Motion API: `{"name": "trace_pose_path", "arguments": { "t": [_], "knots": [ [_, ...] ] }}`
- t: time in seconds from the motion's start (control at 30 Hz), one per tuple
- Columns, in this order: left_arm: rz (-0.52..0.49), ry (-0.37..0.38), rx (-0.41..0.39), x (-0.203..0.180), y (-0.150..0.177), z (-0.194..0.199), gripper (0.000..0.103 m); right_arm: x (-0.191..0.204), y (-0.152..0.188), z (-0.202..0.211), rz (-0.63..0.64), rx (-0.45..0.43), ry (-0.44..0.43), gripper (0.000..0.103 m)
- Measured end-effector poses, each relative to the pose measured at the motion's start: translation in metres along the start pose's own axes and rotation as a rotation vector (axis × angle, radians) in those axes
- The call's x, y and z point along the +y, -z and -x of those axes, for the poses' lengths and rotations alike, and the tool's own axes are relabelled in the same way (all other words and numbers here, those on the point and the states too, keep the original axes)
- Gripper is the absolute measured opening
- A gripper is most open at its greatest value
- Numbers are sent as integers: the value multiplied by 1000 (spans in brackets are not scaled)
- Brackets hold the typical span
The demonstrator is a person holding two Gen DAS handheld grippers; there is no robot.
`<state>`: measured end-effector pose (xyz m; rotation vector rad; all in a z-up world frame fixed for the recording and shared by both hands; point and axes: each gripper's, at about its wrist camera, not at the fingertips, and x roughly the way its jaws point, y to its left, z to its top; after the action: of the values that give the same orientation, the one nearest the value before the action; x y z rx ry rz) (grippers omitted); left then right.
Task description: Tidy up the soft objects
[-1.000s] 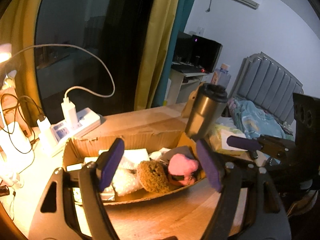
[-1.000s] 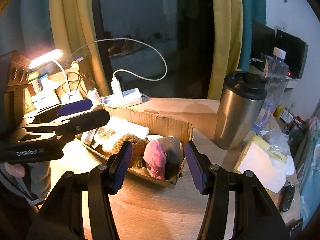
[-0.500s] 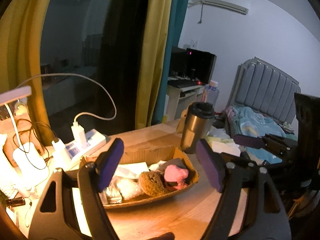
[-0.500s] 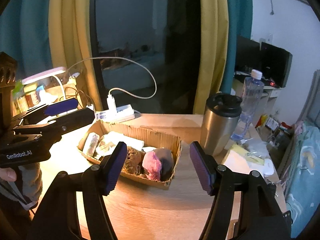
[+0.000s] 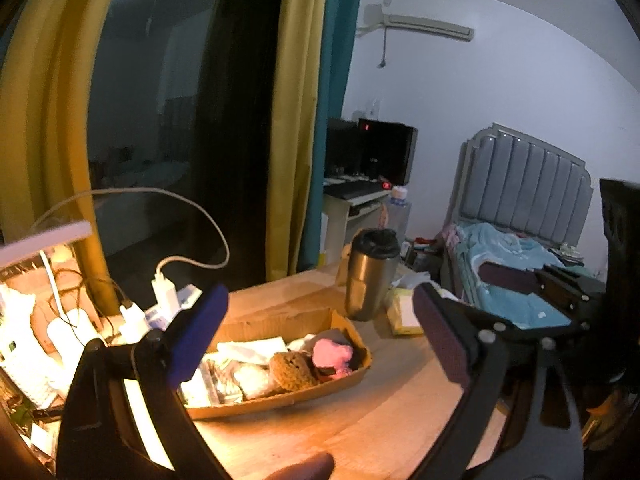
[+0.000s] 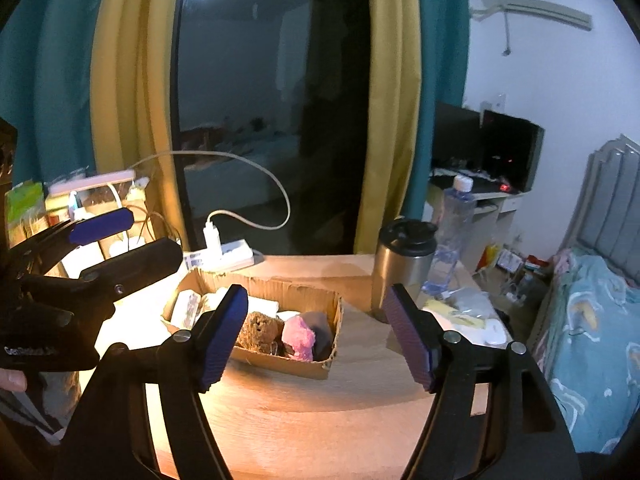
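Fingers of the left gripper point(image 5: 320, 344) and the right gripper point(image 6: 316, 332) are spread wide and hold nothing; both hover above the wooden tabletop point(image 6: 320, 412), well back from the shallow brown cardboard tray point(image 6: 280, 362). From left to right the tray holds white packets point(image 5: 252, 376), a brown knitted soft piece point(image 5: 292, 370) and a pink plush piece point(image 5: 330, 354), so the placing step appears finished. Any further move calls for lowering one gripper into the tray and closing gently on a soft item.
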<state>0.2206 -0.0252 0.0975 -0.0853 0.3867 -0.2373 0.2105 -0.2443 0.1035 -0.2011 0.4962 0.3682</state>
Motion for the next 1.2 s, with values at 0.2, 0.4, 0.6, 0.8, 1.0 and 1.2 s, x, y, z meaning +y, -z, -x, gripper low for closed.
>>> {"name": "trace_pose_path", "arguments": {
  "t": [0.2, 0.4, 0.6, 0.8, 1.0, 1.2],
  "knots": [
    [-15, -23, -37, -2, -8, 25, 95, 9, -3, 29, -15, -45, 42, 75],
    [-60, -55, -80, -8, -13, 52, 95, 20, -6, 52, -19, -75, 76, 75],
    [-66, -61, -106, -2, -15, 76, 95, 29, -14, 76, -26, -105, 99, 75],
    [-50, -103, -135, 15, -18, 93, 95, 43, -21, 90, -12, -118, 113, 75],
    [-22, -102, -162, 33, -23, 107, 95, 55, -29, 96, -13, -138, 126, 75],
    [-22, -81, -153, 38, -22, 105, 95, 53, -32, 91, -38, -130, 138, 75]
  ]
}}
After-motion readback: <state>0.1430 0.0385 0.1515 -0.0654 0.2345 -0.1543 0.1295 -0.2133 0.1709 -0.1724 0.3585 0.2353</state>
